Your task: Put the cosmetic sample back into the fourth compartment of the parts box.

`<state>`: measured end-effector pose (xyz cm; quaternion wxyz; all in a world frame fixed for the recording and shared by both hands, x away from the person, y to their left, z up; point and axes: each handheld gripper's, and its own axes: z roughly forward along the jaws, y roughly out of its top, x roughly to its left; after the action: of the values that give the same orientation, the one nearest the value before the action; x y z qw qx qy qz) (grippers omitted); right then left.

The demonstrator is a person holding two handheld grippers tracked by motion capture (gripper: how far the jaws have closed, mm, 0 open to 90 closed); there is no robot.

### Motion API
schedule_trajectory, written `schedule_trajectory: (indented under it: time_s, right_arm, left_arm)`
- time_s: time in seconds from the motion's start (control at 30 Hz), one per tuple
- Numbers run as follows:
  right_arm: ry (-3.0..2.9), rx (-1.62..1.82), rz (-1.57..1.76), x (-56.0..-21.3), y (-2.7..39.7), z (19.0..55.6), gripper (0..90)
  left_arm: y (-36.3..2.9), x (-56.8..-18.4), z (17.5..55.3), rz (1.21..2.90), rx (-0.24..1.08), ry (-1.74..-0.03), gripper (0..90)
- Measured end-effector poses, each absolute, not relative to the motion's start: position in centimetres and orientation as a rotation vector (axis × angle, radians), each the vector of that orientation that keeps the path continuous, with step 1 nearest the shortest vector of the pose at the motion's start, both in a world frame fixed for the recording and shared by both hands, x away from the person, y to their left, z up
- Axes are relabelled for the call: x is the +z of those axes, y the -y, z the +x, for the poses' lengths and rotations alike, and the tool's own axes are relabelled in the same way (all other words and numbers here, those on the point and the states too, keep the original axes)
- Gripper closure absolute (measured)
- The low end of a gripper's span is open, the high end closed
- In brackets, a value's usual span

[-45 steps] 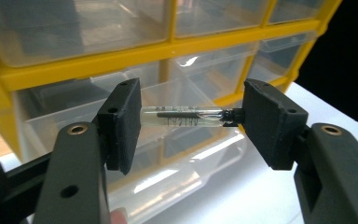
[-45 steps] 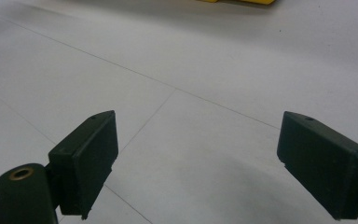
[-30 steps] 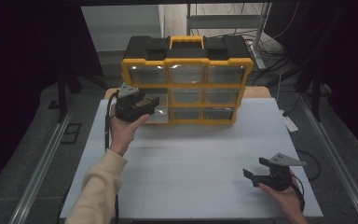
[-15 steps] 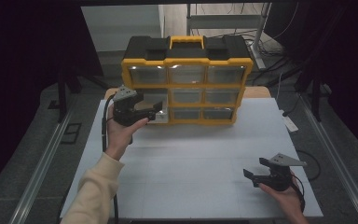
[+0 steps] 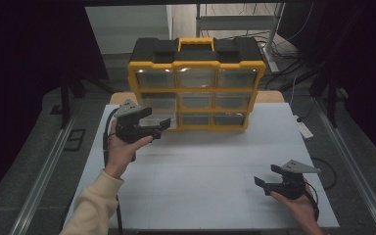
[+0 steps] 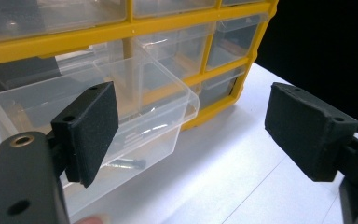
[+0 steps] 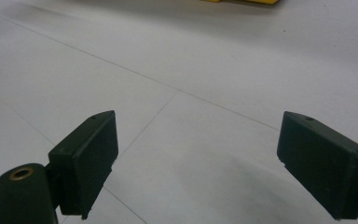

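- At the organizer's point(image 5: 196, 73) lower left corner, one clear drawer point(image 6: 135, 116) stands pulled part-way out, with screws point(image 6: 123, 164) lying on its floor.
- Left gripper point(image 5: 149, 125): jaws have just been opening and now stand apart beside the drawer front, nothing between them.
- Right gripper point(image 5: 269, 182): jaws apart, idle over the bare table point(image 5: 205, 171), well away from the organizer.
- Judgement: the drawer-opening step looks done; contents not yet taken out.
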<state>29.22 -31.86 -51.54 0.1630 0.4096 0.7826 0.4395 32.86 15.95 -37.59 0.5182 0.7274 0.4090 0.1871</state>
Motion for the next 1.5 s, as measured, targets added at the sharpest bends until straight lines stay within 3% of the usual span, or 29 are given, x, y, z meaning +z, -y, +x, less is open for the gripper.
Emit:
schedule_trajectory:
  time_s: [0.47, 0.8, 1.5]
  right_arm:
    - [-2.226, 1.24, 1.169, -51.3, 32.1, 28.5, 13.2]
    - [-2.218, 1.238, 1.182, -51.4, 32.5, 28.2, 13.2]
    - [-2.215, 1.239, 1.172, -51.5, 32.8, 28.2, 13.2]
  left_arm:
    - [-15.9, -39.7, 30.4, 1.793, 0.384, -0.94, 18.5]
    - [-16.5, -43.4, 28.3, 1.87, 0.351, -0.938, 18.4]
    - [-20.0, -49.9, 25.6, 1.916, 0.368, -1.045, 17.9]
